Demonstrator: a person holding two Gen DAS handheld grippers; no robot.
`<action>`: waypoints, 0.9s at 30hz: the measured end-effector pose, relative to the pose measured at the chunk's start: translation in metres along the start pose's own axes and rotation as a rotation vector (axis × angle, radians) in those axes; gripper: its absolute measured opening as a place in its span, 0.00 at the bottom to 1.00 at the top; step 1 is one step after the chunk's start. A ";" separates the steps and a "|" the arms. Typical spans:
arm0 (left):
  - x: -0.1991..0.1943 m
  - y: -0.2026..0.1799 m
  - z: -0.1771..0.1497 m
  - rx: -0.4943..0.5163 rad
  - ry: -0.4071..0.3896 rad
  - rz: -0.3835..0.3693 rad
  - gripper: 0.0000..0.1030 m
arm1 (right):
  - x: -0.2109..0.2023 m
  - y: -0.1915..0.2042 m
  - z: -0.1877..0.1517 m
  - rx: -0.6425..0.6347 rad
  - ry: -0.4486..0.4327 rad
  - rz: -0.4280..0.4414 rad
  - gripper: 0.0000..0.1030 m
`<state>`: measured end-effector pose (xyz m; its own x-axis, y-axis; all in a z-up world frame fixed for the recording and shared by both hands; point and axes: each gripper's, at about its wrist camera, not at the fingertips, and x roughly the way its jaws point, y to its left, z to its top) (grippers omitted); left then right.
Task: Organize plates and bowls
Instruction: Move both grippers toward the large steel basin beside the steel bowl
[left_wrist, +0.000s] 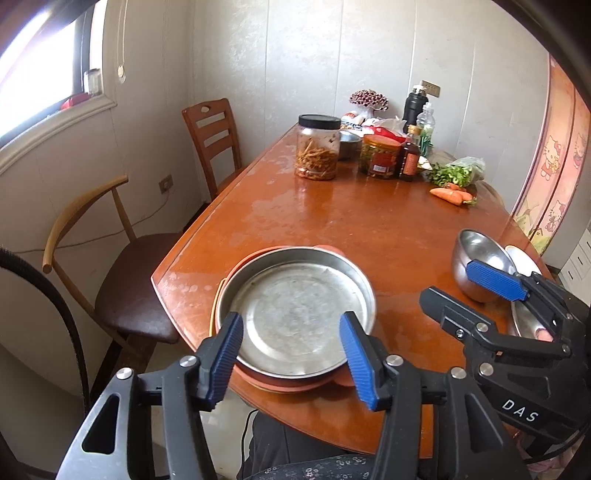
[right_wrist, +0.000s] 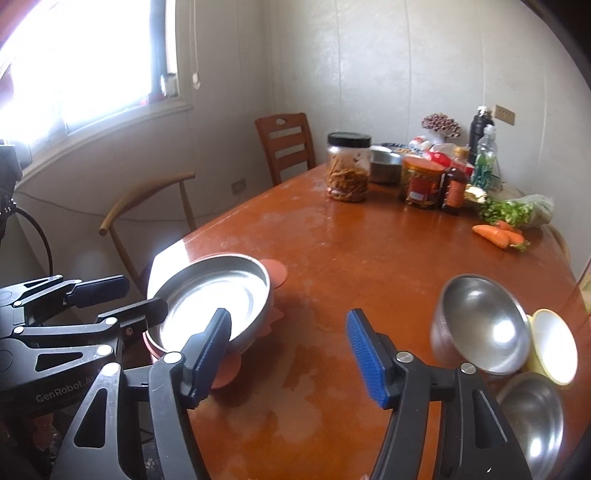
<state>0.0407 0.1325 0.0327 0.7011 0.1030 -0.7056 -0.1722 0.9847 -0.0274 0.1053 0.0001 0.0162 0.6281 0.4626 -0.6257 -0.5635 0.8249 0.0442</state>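
At the table's (left_wrist: 332, 229) near edge, we are holding both the left gripper (left_wrist: 291, 354) and right gripper (right_wrist: 288, 354) parted and empty above the steel plate (left_wrist: 295, 310).

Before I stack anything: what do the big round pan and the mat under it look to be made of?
Round pan: looks like stainless steel or similar metal, dull brushed grey with scuffs and bright window glare. Mat beneath: seemingly matte terracotta-coloured plastic or silicone, no shine, a lobed edge; which of the two I cannot tell.
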 end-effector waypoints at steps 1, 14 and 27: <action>-0.002 -0.003 0.000 0.004 -0.002 -0.001 0.54 | -0.005 -0.003 0.000 0.002 -0.010 -0.013 0.68; -0.016 -0.055 0.003 0.089 -0.016 -0.034 0.60 | -0.058 -0.035 -0.009 0.028 -0.111 -0.080 0.73; -0.015 -0.117 0.007 0.148 -0.017 -0.096 0.60 | -0.109 -0.088 -0.031 0.075 -0.194 -0.173 0.76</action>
<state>0.0553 0.0169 0.0511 0.7209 0.0090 -0.6930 -0.0014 0.9999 0.0114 0.0696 -0.1333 0.0565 0.8069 0.3603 -0.4680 -0.4021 0.9155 0.0116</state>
